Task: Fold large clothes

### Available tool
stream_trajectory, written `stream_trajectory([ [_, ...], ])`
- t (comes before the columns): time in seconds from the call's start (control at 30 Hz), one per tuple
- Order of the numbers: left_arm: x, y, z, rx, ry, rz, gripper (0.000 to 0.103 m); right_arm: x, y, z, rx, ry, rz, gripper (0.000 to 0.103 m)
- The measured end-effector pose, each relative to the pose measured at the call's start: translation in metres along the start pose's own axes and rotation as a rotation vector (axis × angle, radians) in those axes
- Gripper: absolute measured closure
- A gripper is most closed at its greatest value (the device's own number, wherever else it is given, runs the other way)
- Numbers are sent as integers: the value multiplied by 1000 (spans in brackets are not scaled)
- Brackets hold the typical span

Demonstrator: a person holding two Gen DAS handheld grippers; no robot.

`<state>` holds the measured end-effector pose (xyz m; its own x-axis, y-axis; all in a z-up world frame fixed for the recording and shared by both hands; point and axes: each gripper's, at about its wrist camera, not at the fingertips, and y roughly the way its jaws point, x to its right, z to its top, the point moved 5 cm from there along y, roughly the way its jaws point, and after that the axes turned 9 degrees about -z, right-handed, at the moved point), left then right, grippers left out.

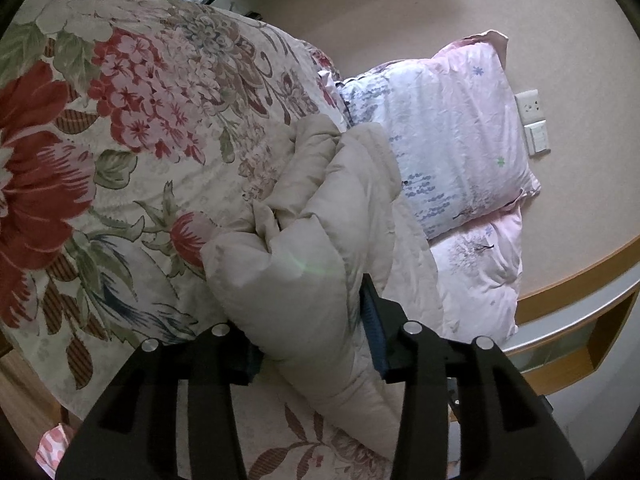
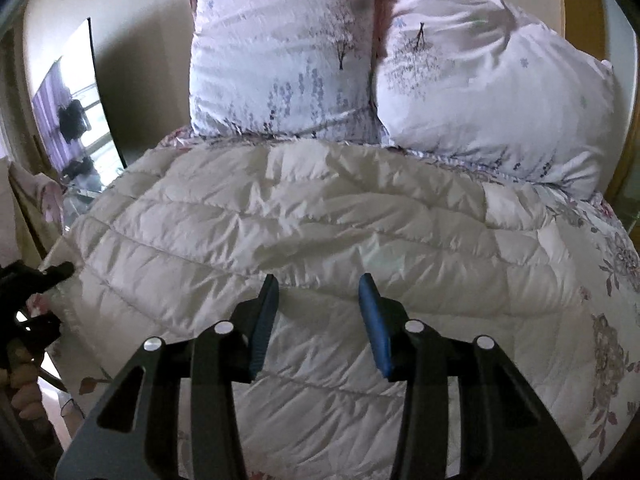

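Left wrist view: your left gripper (image 1: 316, 344) grips a bunched fold of the cream puffer coat (image 1: 316, 232).
Your right gripper (image 2: 318, 320) is open above the coat, lower centre.

Beige wall (image 1: 400, 8), floral bedspread (image 1: 120, 140), two pillows (image 2: 280, 52), mirror (image 2: 76, 104)

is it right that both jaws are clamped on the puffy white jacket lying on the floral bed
Only partly. The left wrist view shows the left gripper clamped on the puffy white jacket. The right wrist view shows the right gripper open above it on the floral bed.
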<state>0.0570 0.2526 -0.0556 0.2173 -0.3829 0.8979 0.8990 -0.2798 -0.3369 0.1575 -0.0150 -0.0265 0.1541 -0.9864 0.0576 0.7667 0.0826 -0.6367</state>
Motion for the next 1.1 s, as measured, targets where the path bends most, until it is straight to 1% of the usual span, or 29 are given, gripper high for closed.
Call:
stream_trajectory([
  [0.2,1,2,-1,-7,5,5,58,-4,15,-4,-27,-16,-19,60],
  [0.5,1,5,-1,-9,8,8,57,-5,29,-16,-62,-40,-36,59],
  [0.8,2,12,-2,2,31,11,57,-15,46,-24,-102,-113,-71,58],
  [0.87,7,13,-1,6,54,7,59,-16,47,-25,-102,-129,-81,58],
  [0.93,17,12,1,14,92,-6,66,-17,48,-26,-97,-139,-91,58],
  [0.97,23,11,2,18,113,-16,68,-18,48,-27,-94,-142,-95,57],
  [1.0,31,10,3,22,139,-33,70,-19,48,-27,-91,-144,-99,57],
  [1.1,58,7,5,29,206,-91,71,-18,49,-28,-90,-141,-99,57],
])
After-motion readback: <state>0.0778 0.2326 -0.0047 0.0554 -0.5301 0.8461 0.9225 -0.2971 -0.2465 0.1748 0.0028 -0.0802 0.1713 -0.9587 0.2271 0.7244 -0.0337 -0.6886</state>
